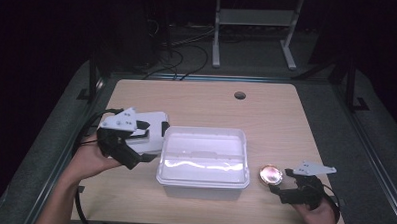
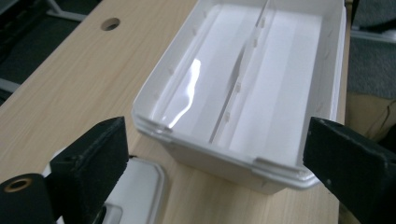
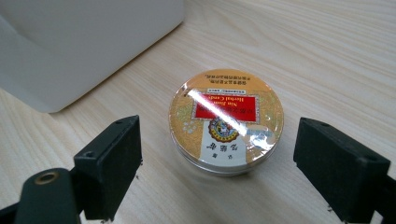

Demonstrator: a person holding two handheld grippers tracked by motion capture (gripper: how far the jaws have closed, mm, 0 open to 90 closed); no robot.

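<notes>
An empty white plastic box (image 1: 204,157) with a centre divider stands in the middle of the wooden table; the left gripper view looks into the box (image 2: 243,88). Its white lid (image 1: 153,133) lies flat to the left, and a corner of the lid (image 2: 140,191) shows under the left jaws. My left gripper (image 1: 135,157) is open just left of the box, above the lid. A round gold tin (image 1: 271,174) with a red label lies right of the box. My right gripper (image 1: 278,191) is open, its jaws on either side of the tin (image 3: 226,121) without touching it.
A round cable hole (image 1: 240,95) sits near the table's far edge. Bare tabletop (image 1: 206,105) stretches behind the box. A white metal stand (image 1: 254,24) and cables lie on the dark floor beyond the table.
</notes>
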